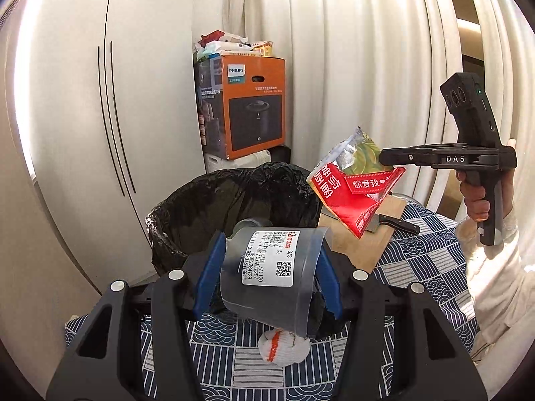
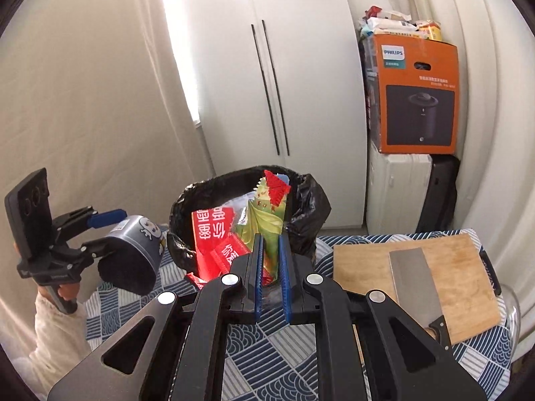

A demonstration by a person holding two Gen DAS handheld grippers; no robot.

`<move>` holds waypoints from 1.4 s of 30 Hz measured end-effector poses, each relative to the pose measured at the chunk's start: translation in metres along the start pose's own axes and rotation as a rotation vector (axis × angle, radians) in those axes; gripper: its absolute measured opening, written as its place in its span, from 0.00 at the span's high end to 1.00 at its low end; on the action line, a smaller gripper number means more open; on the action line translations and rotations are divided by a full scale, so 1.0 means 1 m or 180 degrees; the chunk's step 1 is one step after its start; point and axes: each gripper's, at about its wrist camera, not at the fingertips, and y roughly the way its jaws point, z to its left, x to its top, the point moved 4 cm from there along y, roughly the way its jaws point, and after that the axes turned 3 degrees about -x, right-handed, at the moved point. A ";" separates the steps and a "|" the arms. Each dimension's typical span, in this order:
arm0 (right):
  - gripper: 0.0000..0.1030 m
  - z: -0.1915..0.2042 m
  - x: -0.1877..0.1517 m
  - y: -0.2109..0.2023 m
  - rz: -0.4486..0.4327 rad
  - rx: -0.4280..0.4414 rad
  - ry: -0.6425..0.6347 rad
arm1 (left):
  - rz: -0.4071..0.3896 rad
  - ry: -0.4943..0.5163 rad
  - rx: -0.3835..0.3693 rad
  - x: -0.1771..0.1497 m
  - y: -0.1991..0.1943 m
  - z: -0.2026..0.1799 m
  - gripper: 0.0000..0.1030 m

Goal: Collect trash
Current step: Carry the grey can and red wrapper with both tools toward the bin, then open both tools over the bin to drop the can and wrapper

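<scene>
While your left wrist camera looks across the black-lined bin [image 1: 234,197], it shows one balled white-and-orange glove [image 1: 282,347] on the patterned surface [image 1: 431,267] below the fingers; the right wrist view does not show it. The right wrist view, in turn, shows the whole cutting board [image 2: 464,277] with one cleaver [image 2: 414,284] lying on it, which the left view only catches in part behind the wrapper.

Left gripper [image 1: 267,274]: your blue fingers [image 1: 209,274] stand about half apart and press on both sides of one grey plastic cup [image 1: 271,267], white label toward the camera. In the right view that cup [image 2: 133,257] is held off the surface, just left of the bin.

Right gripper [image 2: 271,260]: the fingers [image 2: 284,267] are narrow, nearly together, pinching one crumpled red-and-green snack wrapper [image 2: 267,227]. From the left view that wrapper [image 1: 351,183] hangs in the air beside the bin rim, above the near corner of the board.

Count: two grippers, one cup, one wrapper, one bin, one board, one cleaver, one glove, one orange box [image 2: 414,97] against the wall. A hand [image 1: 474,197] with a white sleeve holds the right gripper's handle.
</scene>
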 end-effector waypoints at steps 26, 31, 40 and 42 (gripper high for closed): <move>0.89 -0.006 0.037 0.085 0.0326 -0.0041 0.0001 | 0.0352 -0.0084 -0.0019 0.043 0.066 0.046 0.48; 0.66 -0.012 0.034 0.085 0.0296 0.0073 0.0102 | 0.0208 -0.0254 0.0053 0.036 0.067 0.056 0.11; 0.16 -0.001 0.008 0.078 0.0294 0.0019 -0.0109 | 0.0206 -0.0428 0.0134 0.010 0.059 0.062 0.06; 0.16 0.003 0.000 0.078 0.0348 0.0034 -0.0147 | 0.0265 -0.0427 0.0190 0.001 0.059 0.061 0.06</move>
